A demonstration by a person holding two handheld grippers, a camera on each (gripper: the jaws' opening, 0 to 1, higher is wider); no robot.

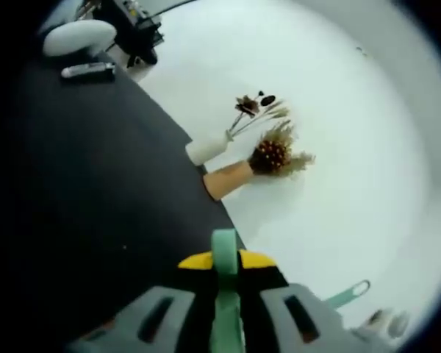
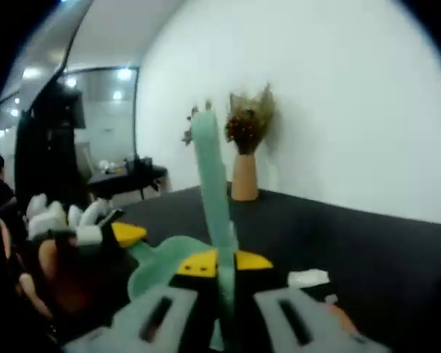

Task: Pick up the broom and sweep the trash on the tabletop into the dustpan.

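Green plastic handle point(image 1: 224, 294): clamped between the left gripper's point(image 1: 225, 268) jaws, running straight ahead of it; likely the dustpan's, light and stiff, though I cannot tell for sure.
Black tabletop point(image 1: 95, 184): spread ahead of the left gripper; two vases point(image 1: 219, 165) of dried flowers far forward.
Broom handle point(image 2: 212, 184): pinched between the right gripper's point(image 2: 225, 268) jaws, rising ahead; judged light, rigid, smooth, so a low firm hold suits.
White trash scrap point(image 2: 309, 278): just right of the right gripper.
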